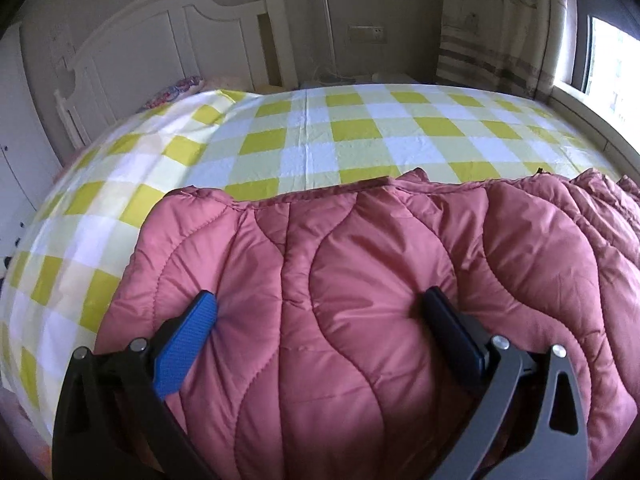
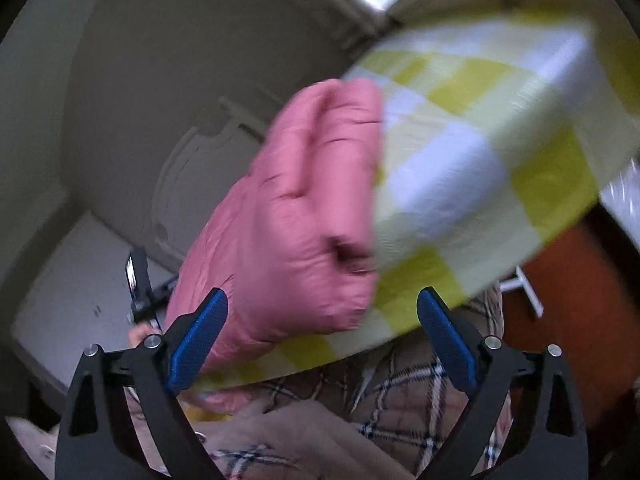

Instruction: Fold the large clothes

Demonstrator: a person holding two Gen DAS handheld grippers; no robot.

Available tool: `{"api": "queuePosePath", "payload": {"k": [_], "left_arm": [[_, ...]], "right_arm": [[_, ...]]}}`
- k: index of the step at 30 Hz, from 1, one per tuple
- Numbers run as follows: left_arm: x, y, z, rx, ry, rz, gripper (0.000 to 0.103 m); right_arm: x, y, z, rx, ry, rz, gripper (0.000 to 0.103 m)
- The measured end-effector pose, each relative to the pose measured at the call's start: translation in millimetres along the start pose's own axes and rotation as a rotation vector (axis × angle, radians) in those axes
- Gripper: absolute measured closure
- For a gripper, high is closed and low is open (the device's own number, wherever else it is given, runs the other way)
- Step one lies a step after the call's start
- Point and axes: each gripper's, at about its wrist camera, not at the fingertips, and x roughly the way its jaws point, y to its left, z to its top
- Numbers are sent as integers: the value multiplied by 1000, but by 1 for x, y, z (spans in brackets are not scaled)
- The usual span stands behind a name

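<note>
One pink quilted coat [image 1: 360, 280] on one checked bed [image 1: 320, 128]; one headboard [image 1: 160, 40] behind bed; two grippers, one per view.

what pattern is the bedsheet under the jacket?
Yellow-and-white check bedsheet, clearest in the left wrist view.

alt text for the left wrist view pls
A pink quilted puffer jacket lies spread on a bed covered by a yellow-and-white checked sheet. The left gripper is open, its blue-padded fingers resting wide apart on the jacket. A white headboard stands behind.
</note>
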Motion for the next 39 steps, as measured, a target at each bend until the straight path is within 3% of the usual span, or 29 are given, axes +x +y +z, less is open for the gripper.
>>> {"api": "queuePosePath", "payload": {"k": [7,10,13,15,16,19,25,28,30,33,34,36,37,39], "left_arm": [[0,-4,0,-9,1,-10,2],[2,2,2,-14,3,-19,2],[1,3,1,-28,1,-15,2],[1,7,1,-45,-3,1,2],[1,8,1,-58,-6,9,2],[-3,11,3,-87,-47,8,3],[21,-16,43,-28,-64,23,9],[43,-45,71,52,-1,15,7],[37,-54,85,36,14,19,9],[4,-66,102,-42,-37,-90,5],[-3,-76,105,-30,-52,-91,4],[-3,-105,107,61,-75,-4,2],[9,-124,103,130,-53,62,2],[40,-147,89,222,14,109,2]], "right_arm": [[18,41,12,-88,-17,69,13],[43,43,29,-47,16,25,13],[56,56,40,-52,-13,-4,15],[59,73,47,-124,-70,-96,43],[57,78,49,-146,-97,-101,58],[45,90,51,-200,-176,-97,67],[37,100,66,-247,-266,-144,68],[33,101,75,-264,-276,-186,68],[29,101,76,-296,-277,-202,68],[22,107,78,-327,-280,-191,68],[19,109,76,-335,-286,-185,68],[15,122,77,-373,-298,-178,68],[16,127,79,-388,-298,-174,68],[20,142,80,-419,-280,-171,68]]}}
